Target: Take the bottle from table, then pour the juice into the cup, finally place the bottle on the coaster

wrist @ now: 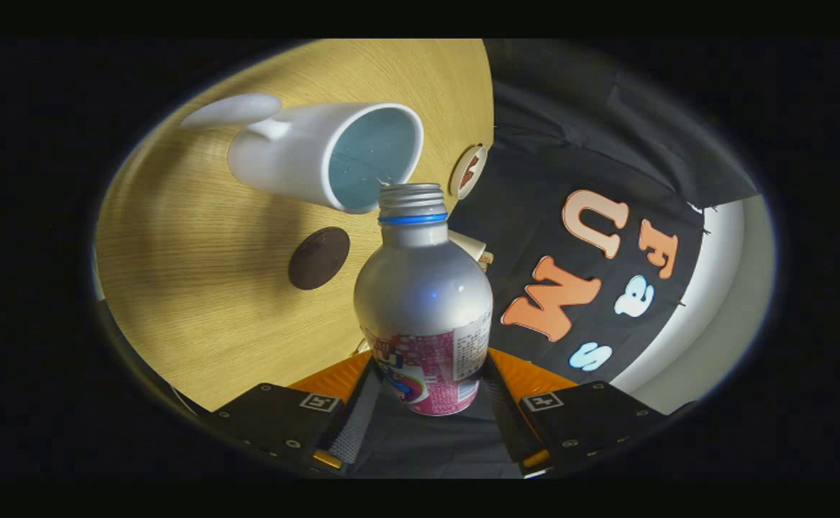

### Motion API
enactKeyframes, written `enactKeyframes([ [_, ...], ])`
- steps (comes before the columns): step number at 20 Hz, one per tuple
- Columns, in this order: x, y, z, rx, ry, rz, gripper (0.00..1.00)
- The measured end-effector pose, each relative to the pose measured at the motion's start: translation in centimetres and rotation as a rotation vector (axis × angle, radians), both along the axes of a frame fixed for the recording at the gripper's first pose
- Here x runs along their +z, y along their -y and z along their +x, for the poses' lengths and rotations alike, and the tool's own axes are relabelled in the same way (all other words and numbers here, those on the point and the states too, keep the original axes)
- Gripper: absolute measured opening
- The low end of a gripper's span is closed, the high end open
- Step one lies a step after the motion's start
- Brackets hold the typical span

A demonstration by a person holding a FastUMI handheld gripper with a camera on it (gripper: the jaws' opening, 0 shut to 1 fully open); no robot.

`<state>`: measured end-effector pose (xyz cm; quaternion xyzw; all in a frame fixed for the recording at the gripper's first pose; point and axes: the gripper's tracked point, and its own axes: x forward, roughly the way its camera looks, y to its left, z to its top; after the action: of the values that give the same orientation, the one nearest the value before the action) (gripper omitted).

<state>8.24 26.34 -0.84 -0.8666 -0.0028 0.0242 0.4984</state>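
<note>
Bottle (423,302) clamped between gripper (427,392) fingers, mouth at cup (319,155) rim.

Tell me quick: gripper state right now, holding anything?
Gripper: shut on the bottle, both fingers pressing its labelled lower body; the open neck is tipped at the rim of the white cup.

We've got a small round cream disc (468,171) with a reddish-brown mark at the far edge of the wood-grain table (197,288), right by the black cloth wall (578,129). Near it there's a pale cream bit (472,248) we can't make out. Past the cloth is a plain white surface (722,288).
</note>
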Motion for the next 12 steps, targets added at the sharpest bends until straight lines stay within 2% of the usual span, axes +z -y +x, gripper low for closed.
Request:
enactKeyframes([
  [12,0.13,-0.23,-0.35,-0.003,-0.021,-0.064,0.77],
])
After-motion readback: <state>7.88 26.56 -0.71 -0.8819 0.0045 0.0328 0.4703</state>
